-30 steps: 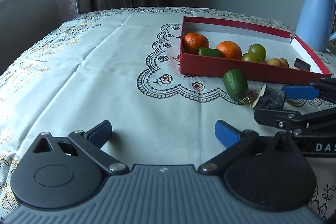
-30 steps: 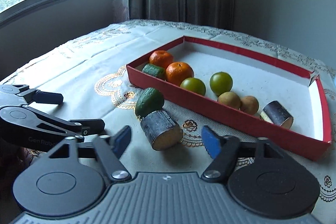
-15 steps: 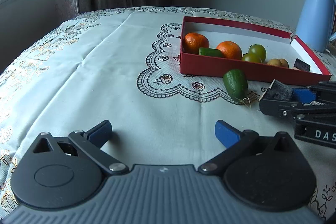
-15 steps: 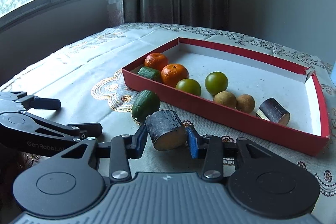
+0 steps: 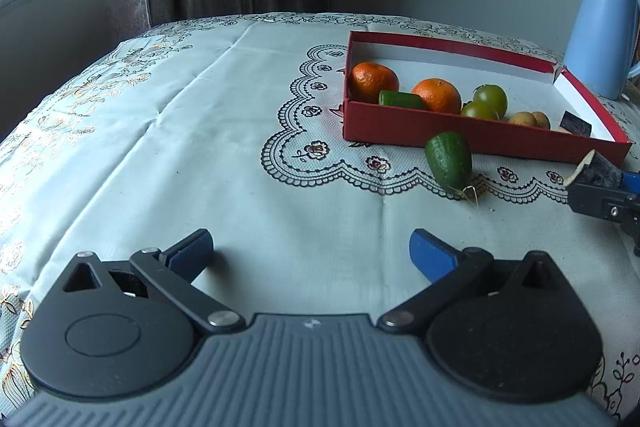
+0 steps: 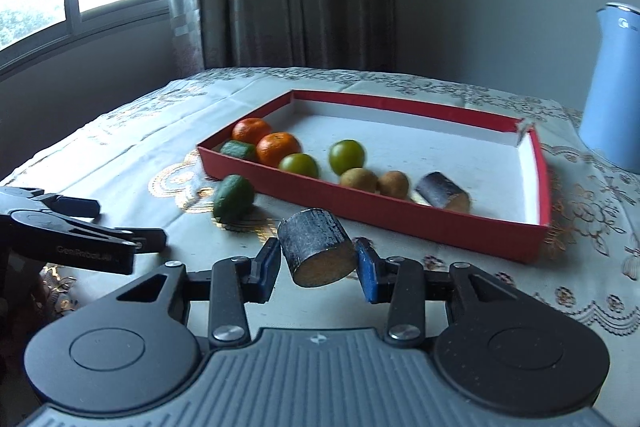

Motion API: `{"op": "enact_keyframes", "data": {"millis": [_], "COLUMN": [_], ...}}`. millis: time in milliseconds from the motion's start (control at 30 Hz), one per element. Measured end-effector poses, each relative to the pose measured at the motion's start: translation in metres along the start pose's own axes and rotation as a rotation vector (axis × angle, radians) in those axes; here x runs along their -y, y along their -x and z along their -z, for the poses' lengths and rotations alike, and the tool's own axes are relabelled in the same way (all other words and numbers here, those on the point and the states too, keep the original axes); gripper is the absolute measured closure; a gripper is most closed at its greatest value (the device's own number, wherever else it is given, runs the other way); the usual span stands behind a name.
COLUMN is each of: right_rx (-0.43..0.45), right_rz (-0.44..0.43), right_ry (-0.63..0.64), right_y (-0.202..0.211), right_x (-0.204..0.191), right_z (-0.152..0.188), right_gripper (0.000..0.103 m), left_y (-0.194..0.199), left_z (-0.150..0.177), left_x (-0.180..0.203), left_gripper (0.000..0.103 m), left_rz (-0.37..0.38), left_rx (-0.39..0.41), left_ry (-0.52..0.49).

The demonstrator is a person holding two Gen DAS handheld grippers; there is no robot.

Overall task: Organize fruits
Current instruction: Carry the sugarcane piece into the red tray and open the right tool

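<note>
My right gripper (image 6: 318,269) is shut on a dark cut sugarcane piece (image 6: 316,247) and holds it above the tablecloth, just in front of the red box (image 6: 448,227). Its tip with that sugarcane piece (image 5: 598,167) shows at the right edge of the left wrist view. Inside the box lie two oranges (image 6: 278,148), a small cucumber piece (image 6: 239,149), two green fruits (image 6: 346,155), two brown fruits (image 6: 359,179) and another sugarcane piece (image 6: 442,190). A green cucumber chunk (image 5: 449,157) lies on the cloth before the box. My left gripper (image 5: 310,251) rests open over bare cloth.
A light blue kettle (image 5: 602,35) stands behind the box's far right corner. The table wears a pale embroidered cloth (image 5: 200,131) that falls off at the left edge. Curtains and a window lie beyond.
My right gripper closed on the sugarcane piece, lifted it off the cloth and carried it rightward toward the box's near wall. The left gripper stayed put.
</note>
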State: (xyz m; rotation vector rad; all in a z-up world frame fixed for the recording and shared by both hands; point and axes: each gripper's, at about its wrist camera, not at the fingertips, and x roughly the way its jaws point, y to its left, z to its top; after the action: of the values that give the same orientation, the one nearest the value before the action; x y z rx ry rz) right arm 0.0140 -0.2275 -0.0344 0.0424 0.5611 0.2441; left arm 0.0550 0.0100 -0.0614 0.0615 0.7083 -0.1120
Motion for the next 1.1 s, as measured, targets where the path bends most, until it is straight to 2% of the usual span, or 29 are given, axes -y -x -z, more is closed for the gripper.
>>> {"op": "enact_keyframes", "data": {"millis": [200, 433, 833, 1100], "right_rx": [0.015, 0.055, 0.072, 0.053], "right_rz": [0.057, 0.101, 0.167, 0.222], "right_ry": [-0.04, -0.054, -0.127, -0.15], "right_y": [0.007, 0.005, -0.028, -0.058], "right_x": [0.024, 0.033, 0.055, 0.068], "right_z": [-0.003, -0.023, -0.065, -0.076], "right_gripper": [0.063, 0.063, 0.063, 0.063], "left_y": [0.0, -0.001, -0.001, -0.001], "left_z": [0.0, 0.0, 0.0, 0.0], "left_x": [0.0, 0.0, -0.001, -0.001], "left_gripper": [0.0, 0.0, 0.0, 0.0], "left_rz": [0.001, 0.0, 0.001, 0.001], "left_rx": [0.0, 0.0, 0.0, 0.0], "left_ry": [0.001, 0.0, 0.001, 0.001]}}
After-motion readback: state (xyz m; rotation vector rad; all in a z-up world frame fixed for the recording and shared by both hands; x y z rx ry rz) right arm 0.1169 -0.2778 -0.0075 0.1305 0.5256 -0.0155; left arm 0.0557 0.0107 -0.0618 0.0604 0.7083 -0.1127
